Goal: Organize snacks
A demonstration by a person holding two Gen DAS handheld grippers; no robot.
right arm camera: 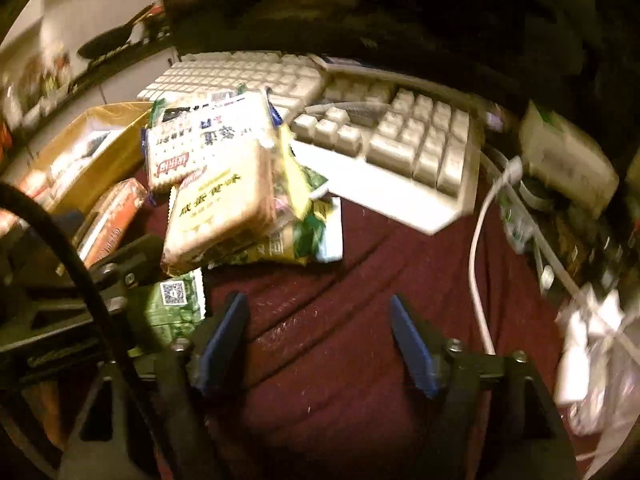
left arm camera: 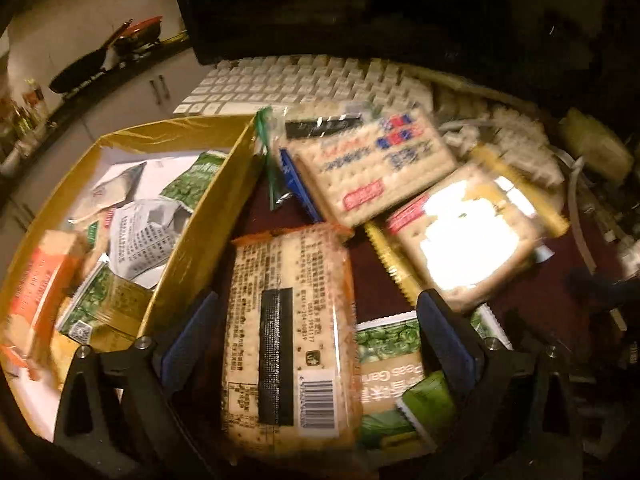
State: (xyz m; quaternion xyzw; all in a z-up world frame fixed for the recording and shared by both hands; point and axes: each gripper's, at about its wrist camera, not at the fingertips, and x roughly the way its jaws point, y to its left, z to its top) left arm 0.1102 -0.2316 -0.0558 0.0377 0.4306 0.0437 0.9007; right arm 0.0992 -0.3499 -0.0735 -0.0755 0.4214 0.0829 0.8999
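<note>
Left gripper (left arm camera: 316, 332) spread wide astride cracker packet (left arm camera: 290, 332), pads apart from it; right gripper (right arm camera: 320, 340) wide open, empty over maroon surface (right arm camera: 360, 280).

Readable print on the snack packs

The cream-and-yellow cracker pack (right arm camera: 218, 216) reads 咸蛋黄味; at its seven o'clock, the green pea packet (right arm camera: 172, 308) shows a QR code; other print blurs.

Beside the gold box (left arm camera: 208, 216), your nearest cracker packet (left arm camera: 290, 336) runs off the bottom edge of the left wrist view and covers part of the green pea packet (left arm camera: 390, 364). Glare whitens the yellow-edged packet (left arm camera: 464, 236) beyond it. Print on packets inside the box is too blurred to read.
</note>
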